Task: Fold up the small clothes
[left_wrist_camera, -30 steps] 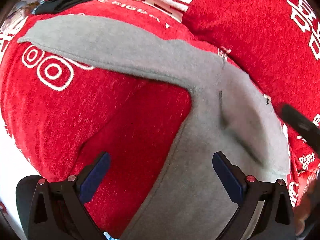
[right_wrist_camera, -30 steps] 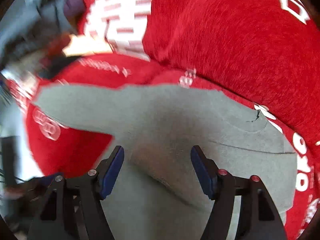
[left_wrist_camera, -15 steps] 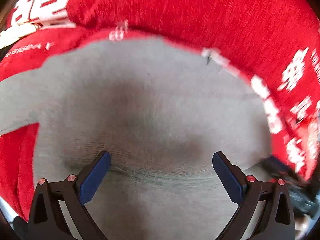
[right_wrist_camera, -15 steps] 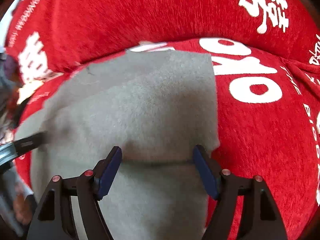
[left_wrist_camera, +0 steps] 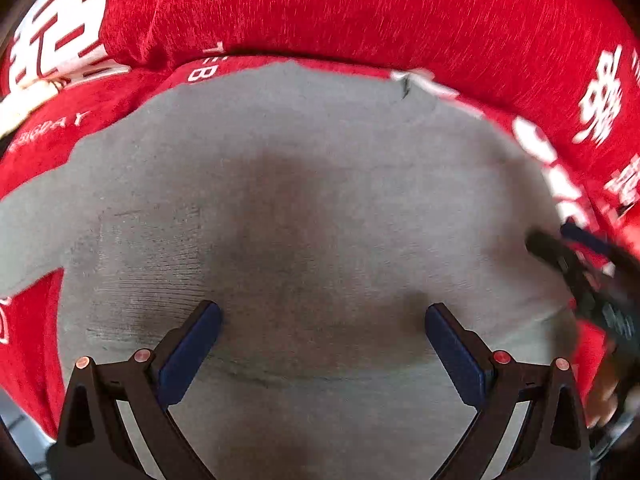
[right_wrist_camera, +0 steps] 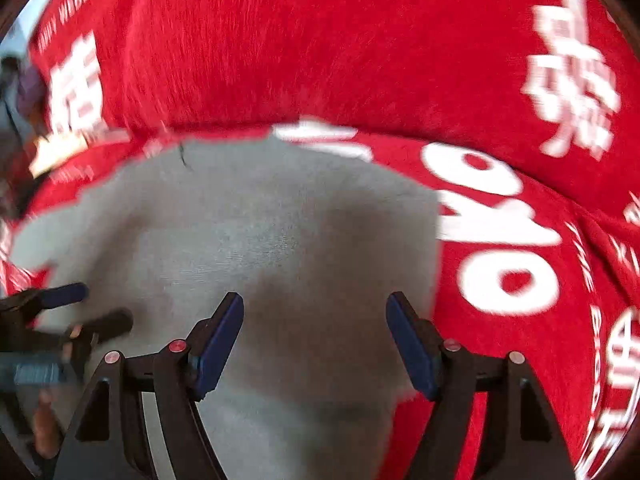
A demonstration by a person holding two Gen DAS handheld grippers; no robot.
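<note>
A grey knitted garment (left_wrist_camera: 304,208) lies spread on a red cover with white lettering. A sleeve runs off to the left. My left gripper (left_wrist_camera: 322,344) is open just above the garment's body, nothing between its blue pads. My right gripper (right_wrist_camera: 314,336) is open and empty over the same garment (right_wrist_camera: 256,232), near its right edge. Each gripper shows in the other's view: the right one at the right edge of the left wrist view (left_wrist_camera: 592,280), the left one at the left edge of the right wrist view (right_wrist_camera: 48,320).
The red cover (left_wrist_camera: 360,12) rises into a padded backrest behind the garment. White printed characters (right_wrist_camera: 496,216) lie right of the garment. A pale item (left_wrist_camera: 28,100) and dark clutter sit at the far left.
Both grippers swung from the sleeve side onto the garment's body and drew closer to it. Both stayed open. The garment has not visibly moved.
</note>
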